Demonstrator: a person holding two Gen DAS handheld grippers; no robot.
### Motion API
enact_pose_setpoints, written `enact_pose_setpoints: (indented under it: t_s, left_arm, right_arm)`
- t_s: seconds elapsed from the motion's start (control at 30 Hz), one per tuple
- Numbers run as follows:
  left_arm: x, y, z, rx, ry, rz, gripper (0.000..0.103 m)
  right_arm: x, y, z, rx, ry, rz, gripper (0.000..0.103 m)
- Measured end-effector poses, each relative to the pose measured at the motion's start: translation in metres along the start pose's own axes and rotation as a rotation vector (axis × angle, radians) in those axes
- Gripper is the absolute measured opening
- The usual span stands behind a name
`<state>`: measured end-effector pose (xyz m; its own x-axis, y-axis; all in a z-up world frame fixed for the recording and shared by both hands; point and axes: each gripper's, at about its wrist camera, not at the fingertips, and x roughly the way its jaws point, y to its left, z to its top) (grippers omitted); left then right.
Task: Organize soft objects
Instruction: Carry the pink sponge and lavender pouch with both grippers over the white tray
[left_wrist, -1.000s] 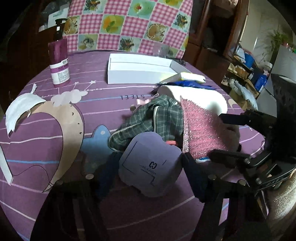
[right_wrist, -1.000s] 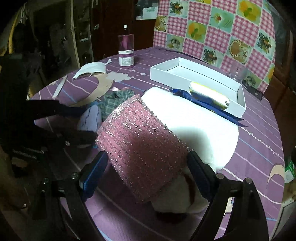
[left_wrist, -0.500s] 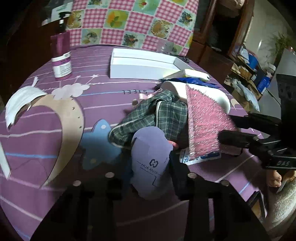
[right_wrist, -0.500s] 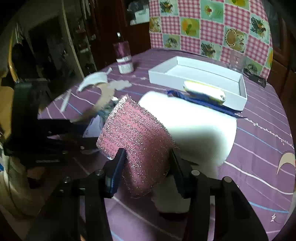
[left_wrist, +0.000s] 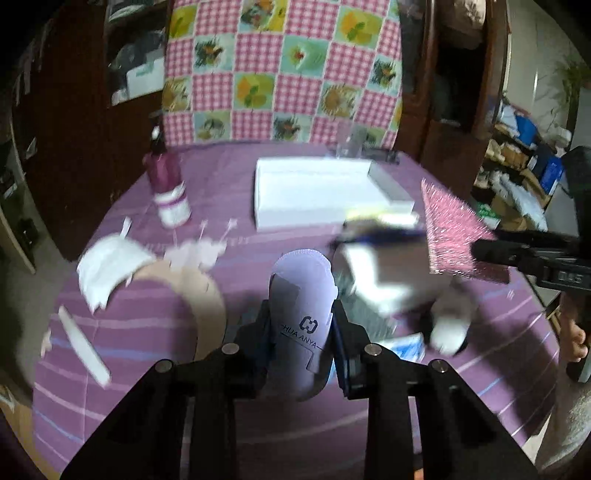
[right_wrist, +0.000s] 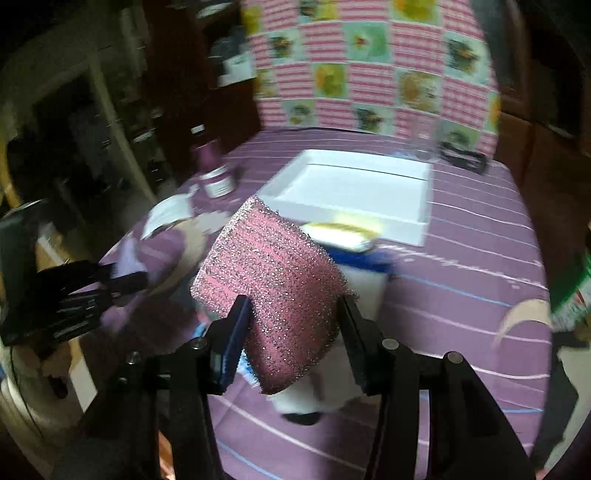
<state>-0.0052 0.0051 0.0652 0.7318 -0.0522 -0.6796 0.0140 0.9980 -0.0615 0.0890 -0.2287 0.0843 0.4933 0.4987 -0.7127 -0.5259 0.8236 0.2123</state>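
My left gripper (left_wrist: 301, 314) holds a lilac soft pad (left_wrist: 301, 277) printed "HUA ANYA" upright between its jaws, which are closing on it, above the purple tablecloth. In the right wrist view, my right gripper (right_wrist: 293, 301) is shut on a pink glittery scouring pad (right_wrist: 269, 258), lifted off the pile. That pink pad (left_wrist: 450, 236) also shows in the left wrist view at the right. Below lies a blurred pile with a white soft piece (left_wrist: 373, 269) and a yellow sponge (right_wrist: 343, 230). An open white box (right_wrist: 354, 218) stands behind.
A maroon bottle (left_wrist: 168, 184) stands at the back left of the round table. White scraps (left_wrist: 107, 266) and a white strip (left_wrist: 83, 343) lie at the left. A checked cushion (left_wrist: 280, 70) rises behind the box. A hand (left_wrist: 574, 339) grips the right tool.
Both grippers closed on their pads and rose. The lilac pad and the pink pad left the pile, and the plaid cloth dropped from clear view.
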Motion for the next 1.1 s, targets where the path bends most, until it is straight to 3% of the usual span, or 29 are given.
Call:
enact_pose_setpoints:
  t_s: [0.13,0.27,0.33,0.43,0.47,0.53,0.6,0.67,0.8,0.93,1.0,1.1]
  left_arm:
    - [0.014,-0.007,0.045,-0.003,-0.028,0.013,0.03]
    - [0.043,-0.012,0.09,-0.014,-0.029,0.003,0.03]
    - [0.062,-0.012,0.109,-0.025,-0.035,-0.016,0.03]
    - [0.098,-0.005,0.125,-0.054,-0.005,-0.001,0.03]
    - [0.113,-0.001,0.127,-0.072,0.024,-0.003,0.03]
    - [0.134,0.007,0.127,-0.117,0.078,-0.013,0.029]
    - [0.15,0.01,0.13,-0.149,0.116,-0.027,0.03]
    - [0.161,0.007,0.136,-0.147,0.13,-0.015,0.029]
    - [0.174,-0.001,0.138,-0.119,0.141,0.016,0.03]
    - [0.184,0.001,0.131,-0.095,0.19,0.044,0.03]
    - [0.186,0.004,0.13,-0.113,0.195,0.037,0.029]
    - [0.188,0.004,0.129,-0.11,0.192,0.034,0.03]
  right_arm:
    - [0.006,-0.028,0.04,0.073,-0.011,0.011,0.055]
    - [0.025,-0.04,0.081,-0.006,-0.12,0.032,0.056]
    - [0.047,-0.049,0.097,-0.016,-0.127,0.025,0.055]
    - [0.086,-0.065,0.104,0.047,-0.023,0.008,0.039]
    - [0.096,-0.071,0.102,0.074,0.0,0.024,0.039]
    - [0.107,-0.085,0.099,0.156,0.033,0.132,0.039]
    - [0.112,-0.098,0.1,0.276,0.051,0.208,0.046]
    - [0.117,-0.109,0.106,0.394,0.079,0.24,0.069]
    - [0.121,-0.11,0.106,0.53,0.179,0.217,0.07]
    - [0.133,-0.098,0.094,0.615,0.324,0.316,0.07]
    - [0.136,-0.092,0.092,0.61,0.328,0.351,0.07]
    - [0.143,-0.086,0.09,0.598,0.328,0.28,0.069]
